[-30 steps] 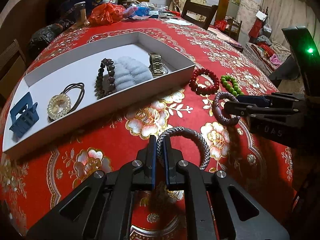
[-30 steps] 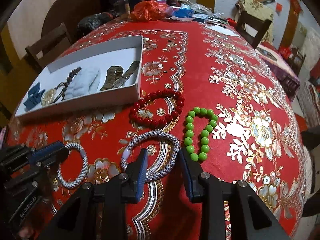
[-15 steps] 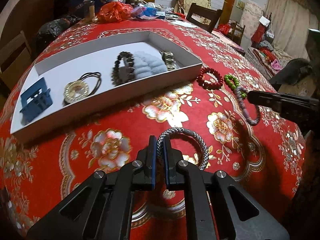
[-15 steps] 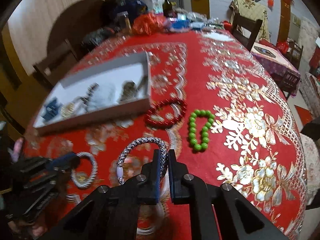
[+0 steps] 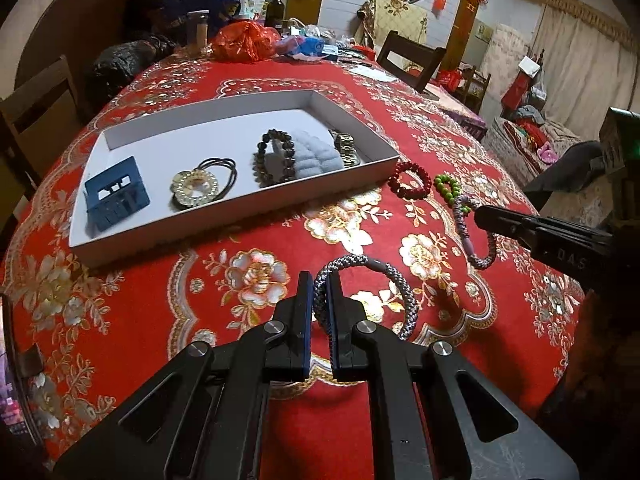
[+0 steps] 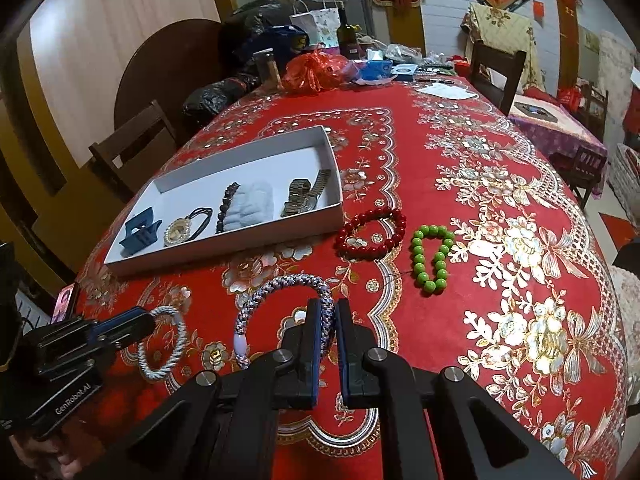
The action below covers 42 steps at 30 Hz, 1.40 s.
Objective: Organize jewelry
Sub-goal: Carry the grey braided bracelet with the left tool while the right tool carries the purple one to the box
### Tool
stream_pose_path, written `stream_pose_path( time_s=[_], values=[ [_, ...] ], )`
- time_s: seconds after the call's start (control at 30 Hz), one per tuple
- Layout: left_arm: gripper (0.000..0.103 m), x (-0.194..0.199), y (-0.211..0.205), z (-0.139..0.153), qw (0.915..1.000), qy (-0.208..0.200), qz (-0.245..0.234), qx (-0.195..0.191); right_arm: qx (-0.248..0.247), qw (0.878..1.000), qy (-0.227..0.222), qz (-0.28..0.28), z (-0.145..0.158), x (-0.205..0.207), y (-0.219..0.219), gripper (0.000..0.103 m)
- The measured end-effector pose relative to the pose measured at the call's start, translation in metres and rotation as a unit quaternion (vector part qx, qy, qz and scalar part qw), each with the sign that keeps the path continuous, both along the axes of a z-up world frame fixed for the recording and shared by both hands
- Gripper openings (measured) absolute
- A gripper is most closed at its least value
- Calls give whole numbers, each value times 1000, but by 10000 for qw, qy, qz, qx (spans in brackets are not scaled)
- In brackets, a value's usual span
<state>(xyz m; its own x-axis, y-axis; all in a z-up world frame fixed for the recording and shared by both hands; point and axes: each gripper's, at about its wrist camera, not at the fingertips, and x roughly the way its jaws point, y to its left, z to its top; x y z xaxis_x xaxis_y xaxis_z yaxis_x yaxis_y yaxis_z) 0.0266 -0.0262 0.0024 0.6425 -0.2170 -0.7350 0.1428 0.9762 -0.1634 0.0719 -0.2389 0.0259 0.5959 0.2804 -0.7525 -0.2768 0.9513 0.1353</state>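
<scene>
Grey braided bracelet (image 5: 362, 292) clamped in left gripper (image 5: 319, 292), purple braided bracelet (image 6: 280, 300) clamped in right gripper (image 6: 328, 312)

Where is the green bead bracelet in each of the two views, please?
Left wrist view: right of centre, green bead bracelet lies on the cloth, just right of the red bead bracelet.
Right wrist view: right of centre, again right of the red one.
Shared landmark: the white box.
</scene>
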Motion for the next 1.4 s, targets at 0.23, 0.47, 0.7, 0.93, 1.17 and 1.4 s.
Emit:
stream_pose_path(
  time_s=[0.23,0.47,0.7,0.93,1.17,1.4],
  values=[
    [5,3,17,-6,9998,30,197,-52,-73,10000,-37,-13,-1,0,1,7],
    [5,5,28,-7,9993,-31,339,-158,-183,9998,-1,-6,-7,2,4,7],
    [5,9,42,-11,9985,-56,496,-228,-192,9998,-6,12,-10,5,8,7],
    [5,15,56,-11,9975,-111,643,-268,-42,9998,-200,52,-5,11,16,7],
    [5,30,75,3,9952,-324,874,-288,100,9991,-396,150,8,33,34,7],
    [5,62,97,17,9908,-641,1174,-184,288,9986,-386,240,10,74,69,7]
  ],
)
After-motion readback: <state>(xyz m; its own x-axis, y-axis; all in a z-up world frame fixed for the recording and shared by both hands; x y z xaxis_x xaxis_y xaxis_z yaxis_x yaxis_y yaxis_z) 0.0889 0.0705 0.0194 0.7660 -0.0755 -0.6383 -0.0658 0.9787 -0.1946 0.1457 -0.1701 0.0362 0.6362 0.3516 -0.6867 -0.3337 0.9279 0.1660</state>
